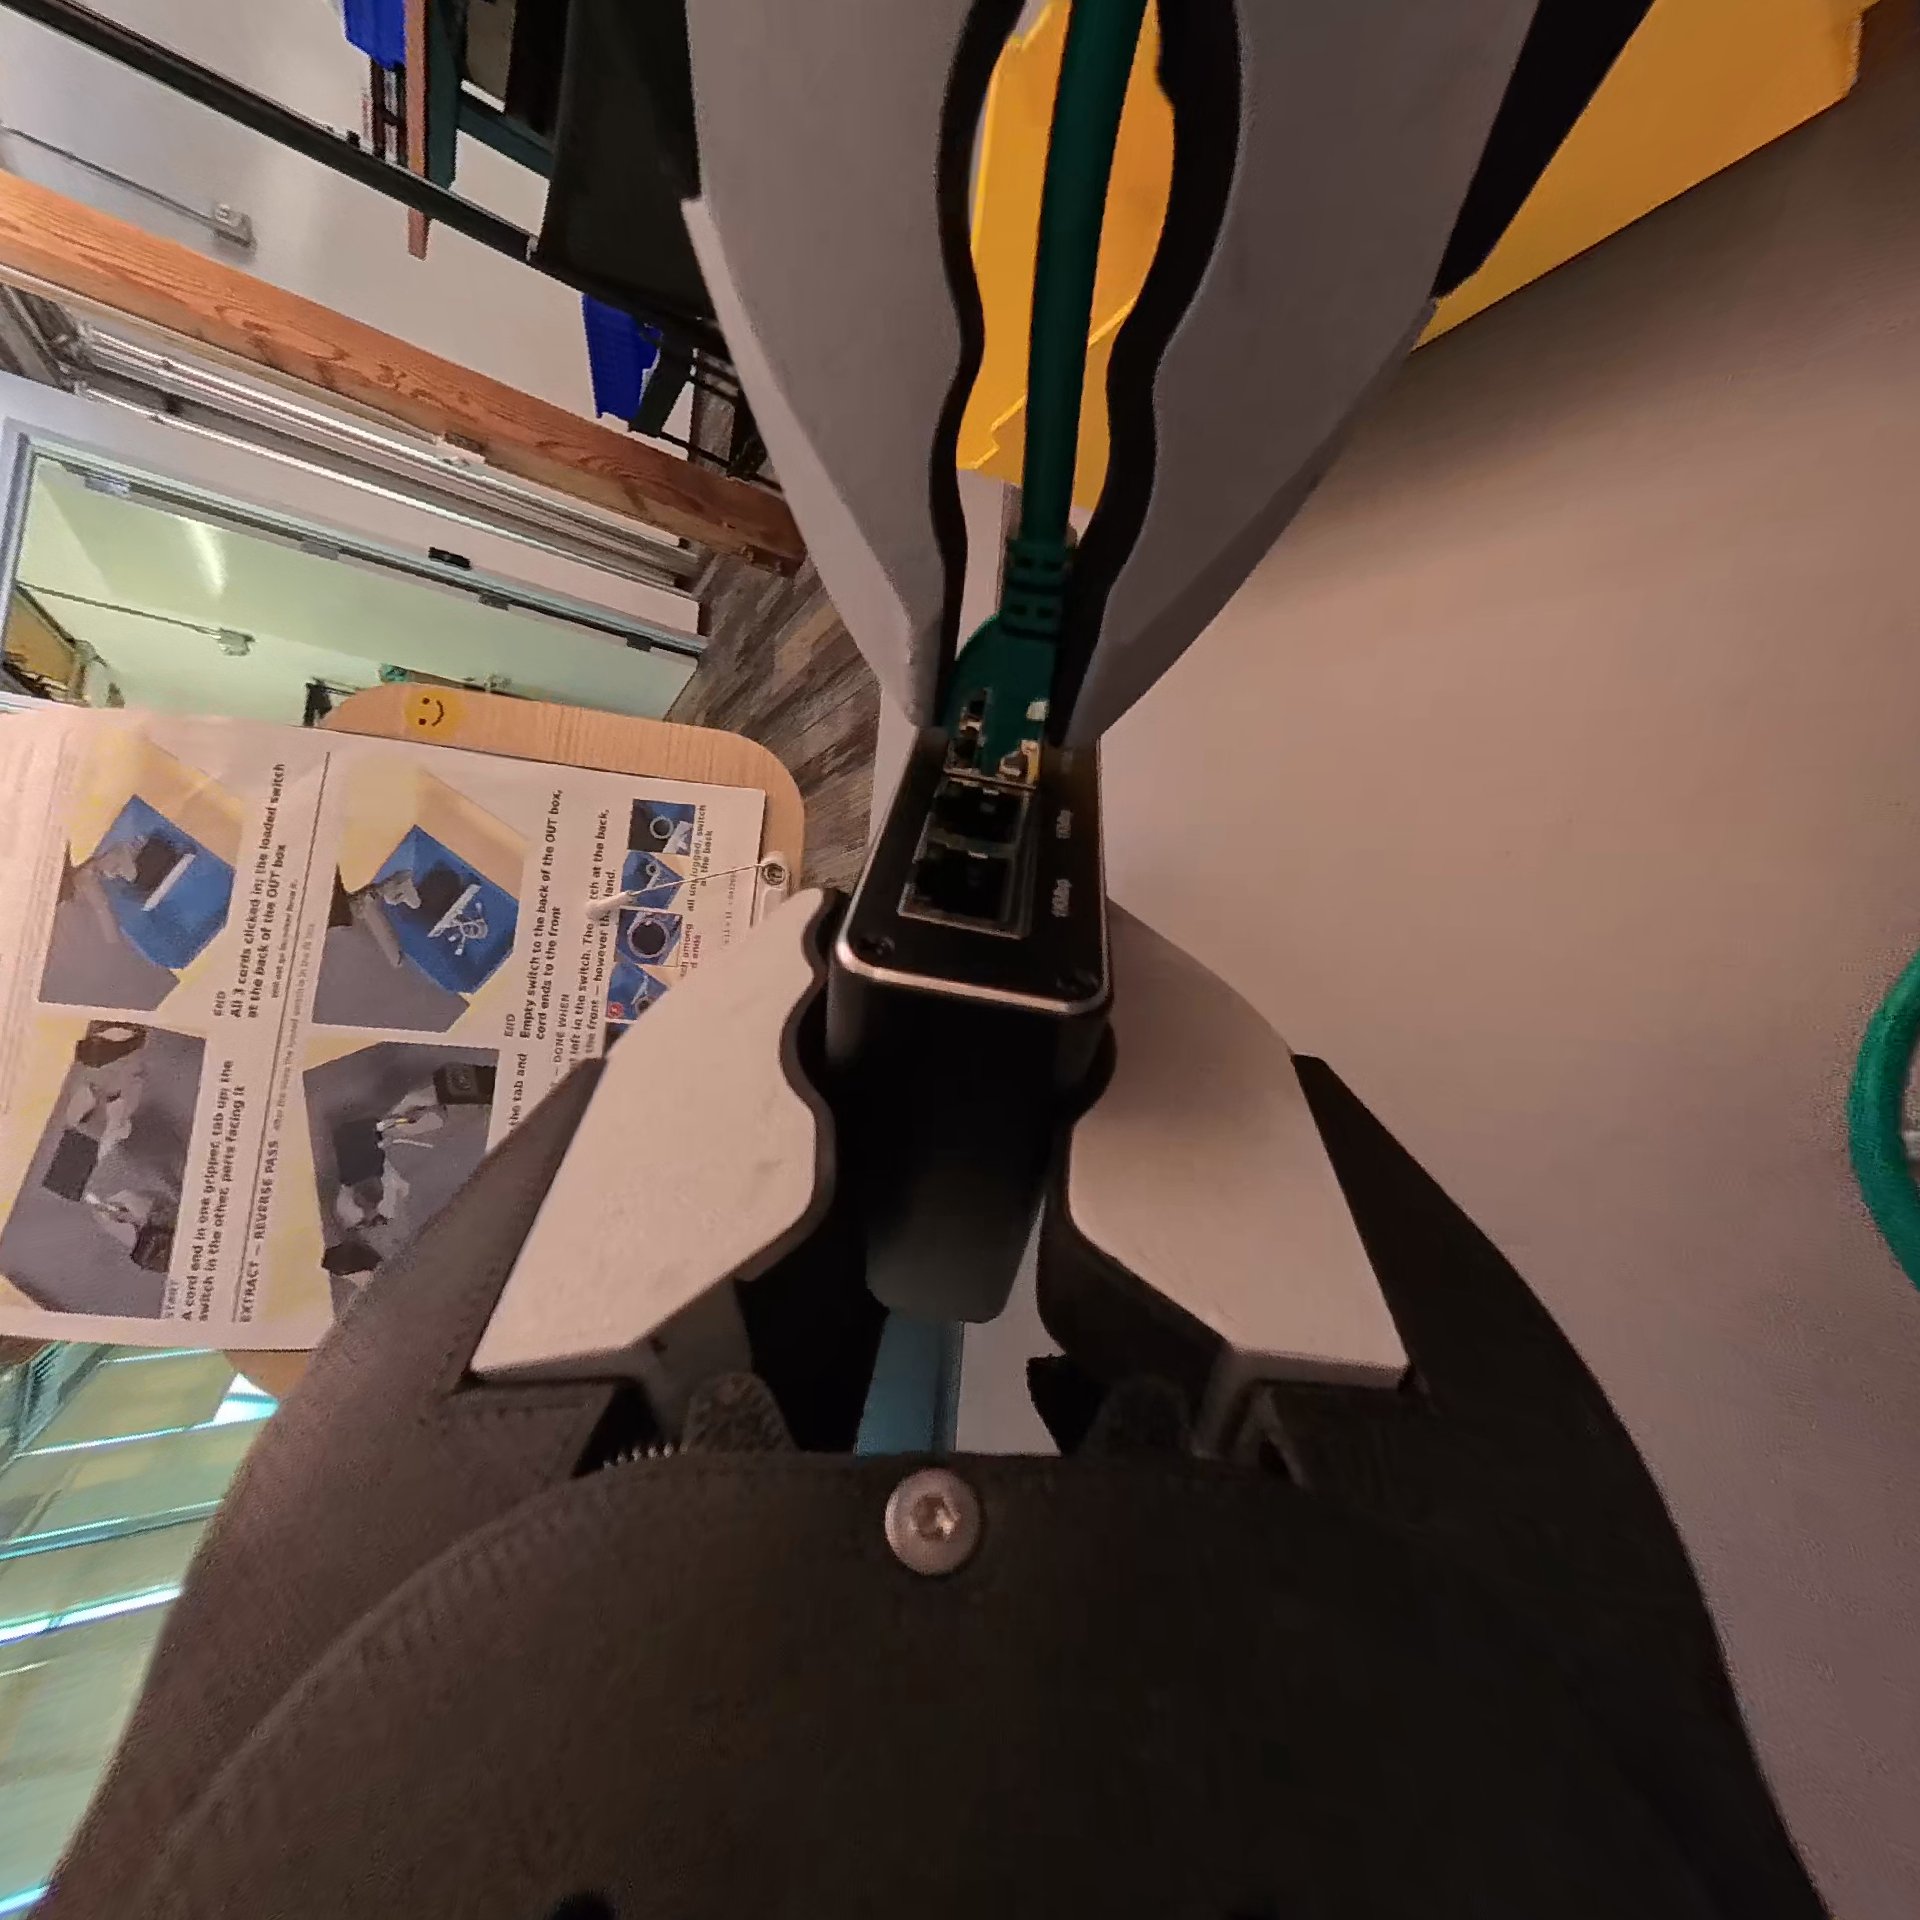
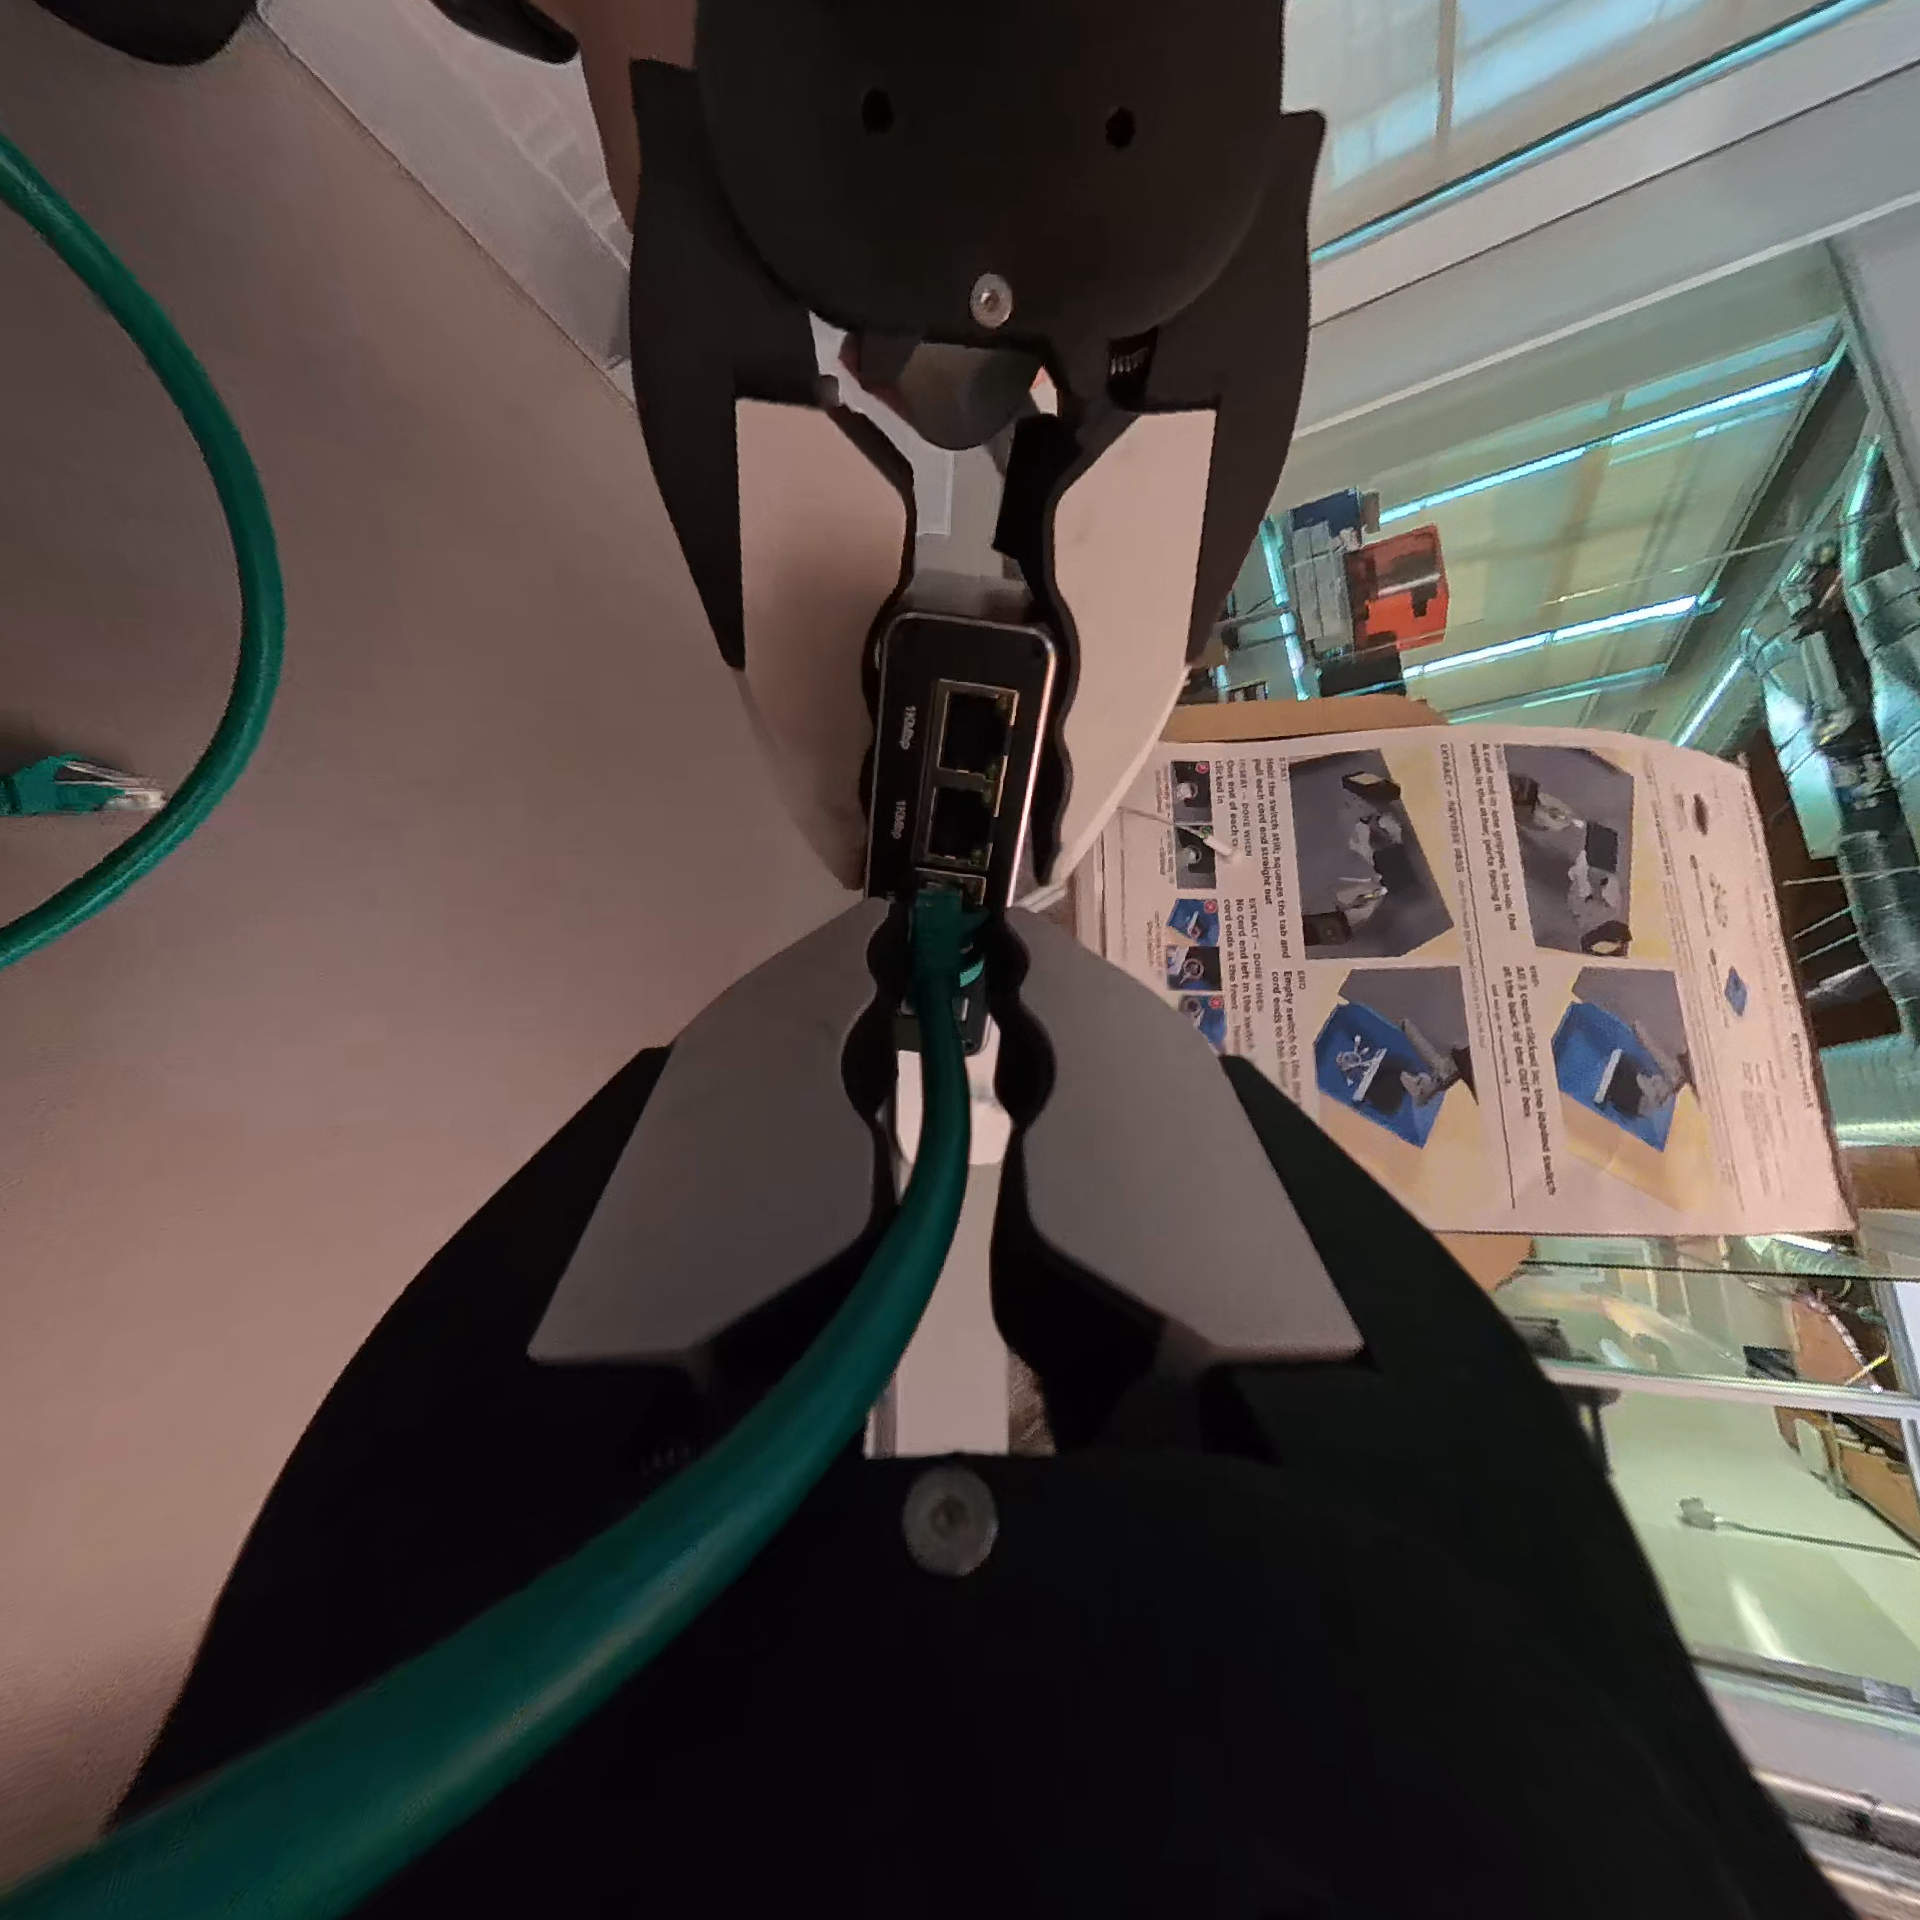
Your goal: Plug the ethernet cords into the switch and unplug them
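My left gripper point(image 1: 971, 997) is shut on the black switch point(image 1: 966, 1049) and holds it with its ports facing away. Two ports point(image 1: 961, 873) are empty. My right gripper point(image 2: 945, 925) is shut on the plug of a green ethernet cord point(image 2: 940, 1039). The plug point(image 2: 940, 914) sits at the end port of the switch point(image 2: 961, 758); I cannot tell if it is fully seated. In the left wrist view the right gripper point(image 1: 1003, 717) comes from above with the green plug point(image 1: 1013, 665). In the right wrist view the left gripper point(image 2: 951, 831) holds the switch from the far side.
Another green cord point(image 2: 244, 623) loops on the grey table point(image 2: 468, 520), with a loose plug point(image 2: 83, 784) beside it; it also shows in the left wrist view point(image 1: 1881, 1122). A printed instruction sheet point(image 1: 312, 987) stands beyond. A yellow bin point(image 1: 1558, 156) lies behind. The tips of one gripper are about 4 cm away from the tips of the other.
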Demonstrator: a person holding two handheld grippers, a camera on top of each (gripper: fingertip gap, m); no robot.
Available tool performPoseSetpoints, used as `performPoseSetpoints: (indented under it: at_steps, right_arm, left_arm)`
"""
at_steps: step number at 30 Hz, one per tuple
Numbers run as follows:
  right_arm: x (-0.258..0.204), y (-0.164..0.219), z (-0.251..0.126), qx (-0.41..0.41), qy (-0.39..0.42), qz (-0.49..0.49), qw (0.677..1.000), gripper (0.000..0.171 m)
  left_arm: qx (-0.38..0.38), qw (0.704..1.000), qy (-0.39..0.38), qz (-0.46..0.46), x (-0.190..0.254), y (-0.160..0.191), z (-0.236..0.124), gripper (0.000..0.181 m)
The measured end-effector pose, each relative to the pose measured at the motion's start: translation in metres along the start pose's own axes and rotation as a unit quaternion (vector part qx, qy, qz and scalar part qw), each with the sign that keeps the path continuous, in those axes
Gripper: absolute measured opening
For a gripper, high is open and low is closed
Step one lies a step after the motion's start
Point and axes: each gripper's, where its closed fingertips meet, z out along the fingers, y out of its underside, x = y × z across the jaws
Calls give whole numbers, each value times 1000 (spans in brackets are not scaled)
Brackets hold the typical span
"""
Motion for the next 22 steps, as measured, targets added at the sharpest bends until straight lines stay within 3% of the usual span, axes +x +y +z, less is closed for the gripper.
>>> performPoseSetpoints:
  at_steps: [22]
  right_arm:
    - [-19,14,-1,-36,-71,42,996,15]
  left_arm:
    - [10,997,70,-35,19,4,18,42]
